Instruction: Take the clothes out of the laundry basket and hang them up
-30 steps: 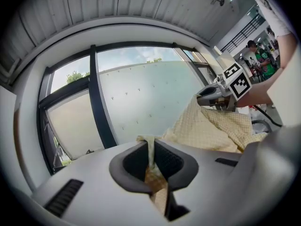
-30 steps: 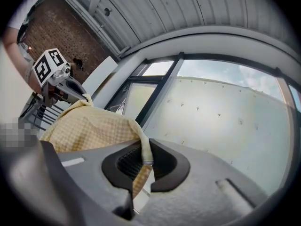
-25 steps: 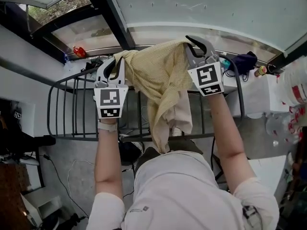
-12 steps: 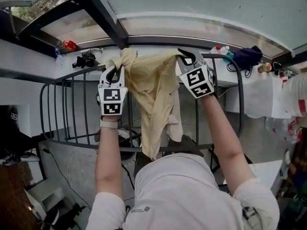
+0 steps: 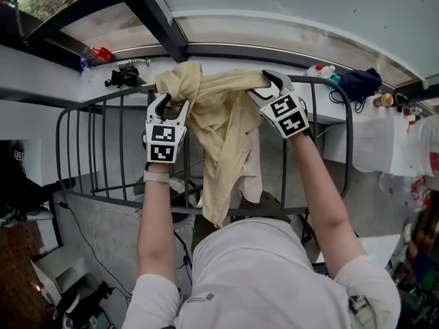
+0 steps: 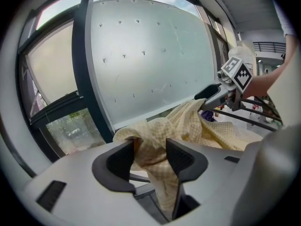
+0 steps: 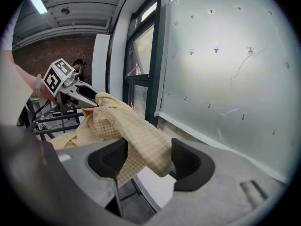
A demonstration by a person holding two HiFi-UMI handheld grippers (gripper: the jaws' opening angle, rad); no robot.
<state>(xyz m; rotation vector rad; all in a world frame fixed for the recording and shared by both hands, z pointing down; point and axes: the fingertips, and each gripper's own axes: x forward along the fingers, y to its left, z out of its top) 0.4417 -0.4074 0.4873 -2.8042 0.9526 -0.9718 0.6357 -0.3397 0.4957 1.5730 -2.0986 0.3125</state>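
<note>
Pale yellow checked cloth garment (image 5: 223, 125), the one piece of laundry in my sight, lies draped over the top rail, its long end hanging down toward the operator's white shirt. Behind it rises the frosted glass wall (image 5: 295, 19). Under that stands the dark metal barred drying rack (image 5: 96, 149), which carries the garment.

I have the left tongs (image 5: 168, 103) at the garment's bunched left corner and the right tongs (image 5: 274, 82) at its right edge, both at rail height. Both pairs have just been opening. In the left gripper view the left tongs (image 6: 149, 147) stand apart with a fold of checked cloth loose between them. In the right gripper view the right tongs (image 7: 149, 149) gape the same way, and the hem sags through the gap unpinched.

A dark blue cloth bundle (image 5: 357, 84) sits at the rail's far right; I cannot tell whether it is hung washing.

By my reading this piece is delivered but crumpled, so spreading it flat is left. The laundry basket is out of view, and I cannot say how much remains.
</note>
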